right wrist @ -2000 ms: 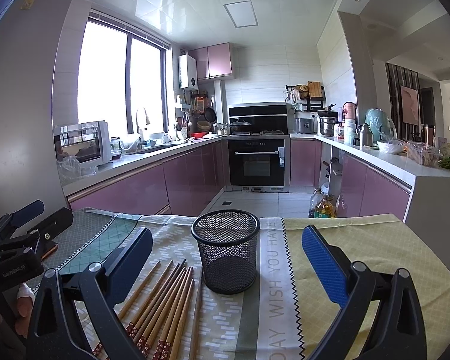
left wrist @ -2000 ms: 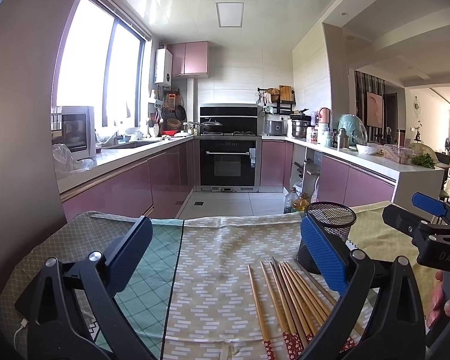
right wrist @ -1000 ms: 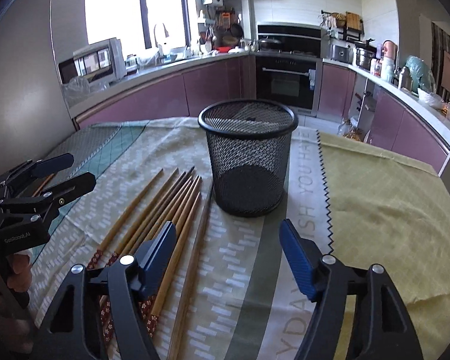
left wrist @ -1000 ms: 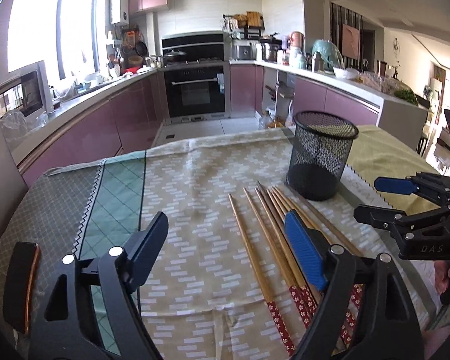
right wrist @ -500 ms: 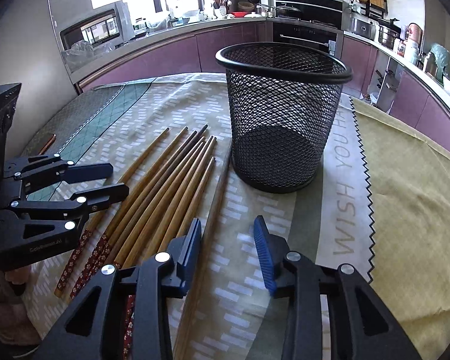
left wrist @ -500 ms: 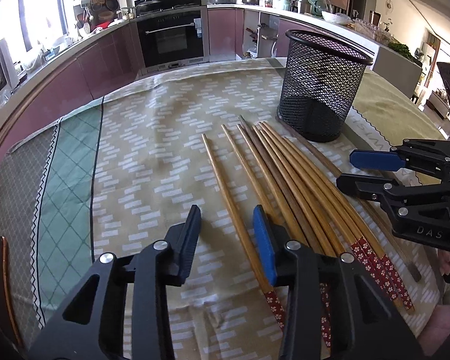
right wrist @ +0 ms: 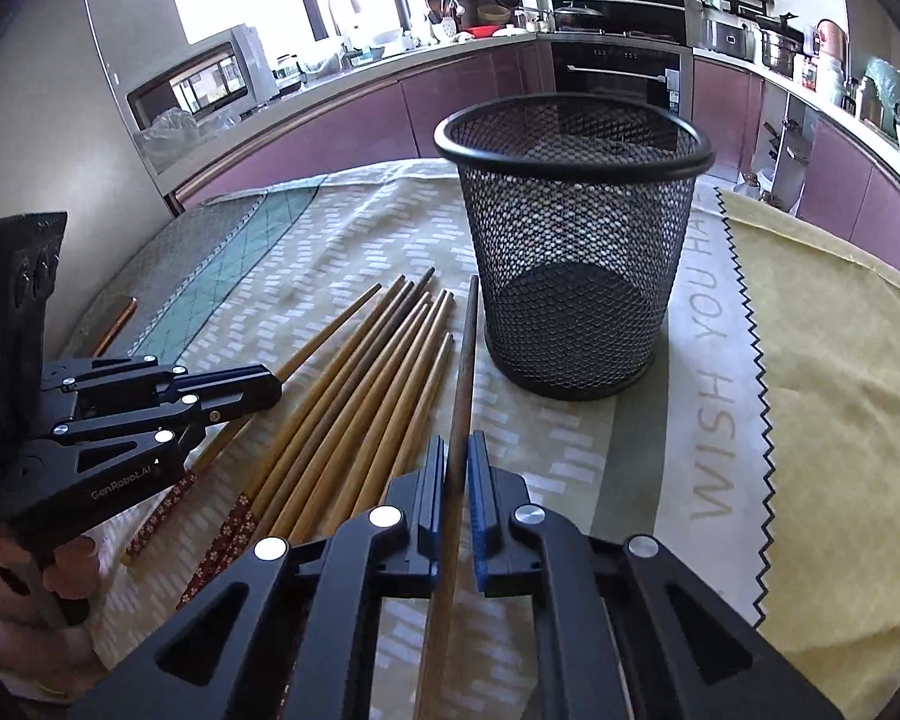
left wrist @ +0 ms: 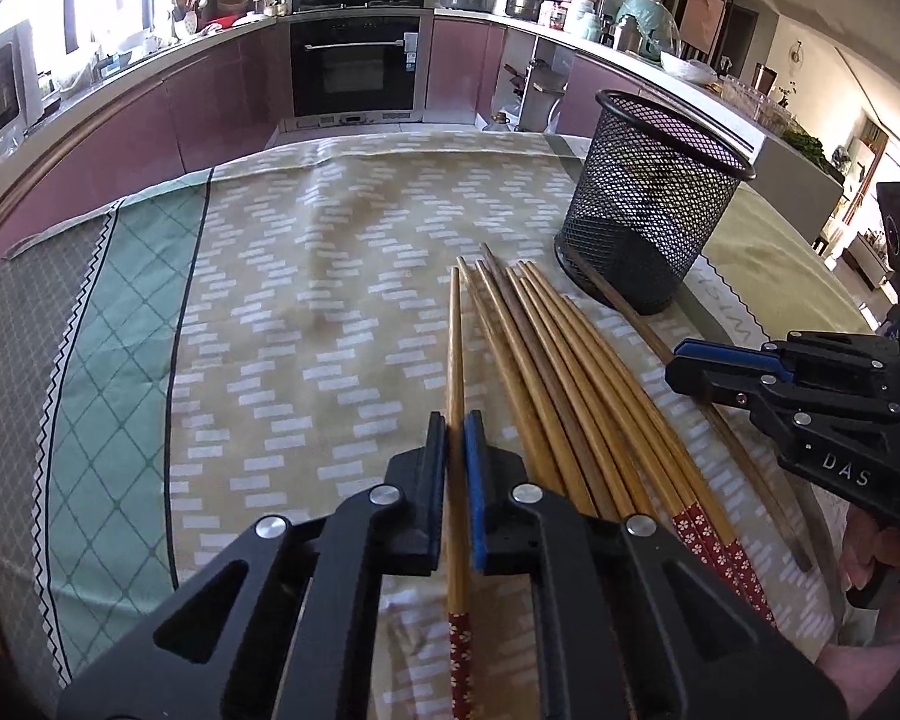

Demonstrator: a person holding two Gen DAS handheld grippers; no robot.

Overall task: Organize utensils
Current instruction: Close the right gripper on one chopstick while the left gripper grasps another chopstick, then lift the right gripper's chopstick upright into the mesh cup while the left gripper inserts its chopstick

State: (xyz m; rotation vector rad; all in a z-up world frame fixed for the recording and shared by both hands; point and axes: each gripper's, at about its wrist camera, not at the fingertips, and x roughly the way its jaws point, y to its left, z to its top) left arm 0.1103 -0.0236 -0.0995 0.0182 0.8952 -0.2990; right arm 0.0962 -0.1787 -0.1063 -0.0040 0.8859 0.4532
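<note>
Several wooden chopsticks (left wrist: 546, 354) with red patterned ends lie side by side on the cloth, left of a black mesh cup (left wrist: 645, 198). My left gripper (left wrist: 455, 432) is shut on the leftmost chopstick (left wrist: 455, 348), gripping it along its lower half. My right gripper (right wrist: 457, 450) is shut on the rightmost, darker chopstick (right wrist: 465, 354), which lies beside the mesh cup (right wrist: 576, 228). Each gripper also shows in the other's view: the right gripper (left wrist: 681, 360) and the left gripper (right wrist: 273, 384). The cup looks empty.
A patterned tablecloth (left wrist: 306, 300) covers the table, with a yellow-green cloth (right wrist: 822, 372) to the right of the cup. A thin brown object (right wrist: 117, 315) lies on the far left of the cloth. Kitchen counters and an oven stand beyond the table's far edge.
Both grippers tilted down toward the table and closed from wide open. The left one now clamps the leftmost chopstick, the right one the rightmost dark chopstick.
</note>
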